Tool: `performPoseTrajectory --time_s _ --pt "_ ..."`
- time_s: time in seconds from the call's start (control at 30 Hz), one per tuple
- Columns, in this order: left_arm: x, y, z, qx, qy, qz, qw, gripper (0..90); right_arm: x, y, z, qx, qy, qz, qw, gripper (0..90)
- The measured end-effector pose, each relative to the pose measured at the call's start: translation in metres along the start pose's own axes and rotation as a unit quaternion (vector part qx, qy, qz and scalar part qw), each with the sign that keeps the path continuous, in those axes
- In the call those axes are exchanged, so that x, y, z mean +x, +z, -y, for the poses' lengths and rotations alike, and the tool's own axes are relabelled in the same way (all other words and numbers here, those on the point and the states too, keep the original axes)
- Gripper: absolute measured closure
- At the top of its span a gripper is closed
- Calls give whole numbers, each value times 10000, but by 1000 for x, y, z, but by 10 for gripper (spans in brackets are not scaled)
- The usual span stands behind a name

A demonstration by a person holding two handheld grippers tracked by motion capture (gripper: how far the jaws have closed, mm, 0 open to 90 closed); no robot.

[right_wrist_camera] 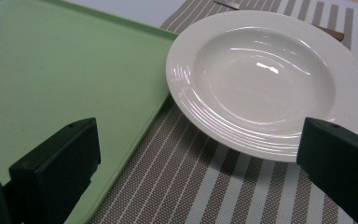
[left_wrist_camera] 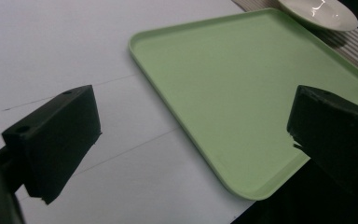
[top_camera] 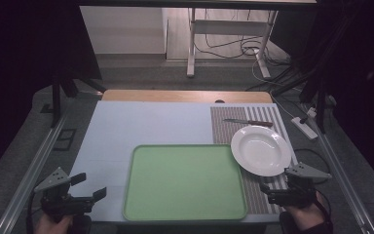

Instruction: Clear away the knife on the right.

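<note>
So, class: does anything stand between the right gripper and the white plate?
Nothing visible does. The right gripper, jaws open and empty, sits just short of the white plate, with bare striped placemat between them. The green tray lies off to one side.

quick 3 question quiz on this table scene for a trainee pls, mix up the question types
1. True or false: the round white ceramic plate lies inside the flat pale green plastic tray.
2. Which thing lies beyond the plate, at the far end of the brown striped woven mat?
A. fork
B. brown-handled metal knife
C. cup
3. Fill in: the right gripper has its jaws ____, with nothing between them.

Key: 1 false, it rests on the mat beside the tray. 2 B. 3 open.
</note>
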State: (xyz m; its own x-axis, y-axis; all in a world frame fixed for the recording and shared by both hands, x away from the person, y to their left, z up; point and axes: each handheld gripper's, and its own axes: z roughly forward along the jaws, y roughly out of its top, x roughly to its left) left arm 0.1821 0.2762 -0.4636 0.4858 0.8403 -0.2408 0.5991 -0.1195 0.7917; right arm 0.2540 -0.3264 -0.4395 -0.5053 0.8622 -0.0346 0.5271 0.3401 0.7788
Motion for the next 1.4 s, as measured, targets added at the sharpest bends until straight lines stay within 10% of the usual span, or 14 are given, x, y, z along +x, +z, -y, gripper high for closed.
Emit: performPoseTrajectory --time_s 1.4 --pt "-10 4 -2 149 407 -357 9984 19 -3 1 -2 61 84 -254 9996 3"
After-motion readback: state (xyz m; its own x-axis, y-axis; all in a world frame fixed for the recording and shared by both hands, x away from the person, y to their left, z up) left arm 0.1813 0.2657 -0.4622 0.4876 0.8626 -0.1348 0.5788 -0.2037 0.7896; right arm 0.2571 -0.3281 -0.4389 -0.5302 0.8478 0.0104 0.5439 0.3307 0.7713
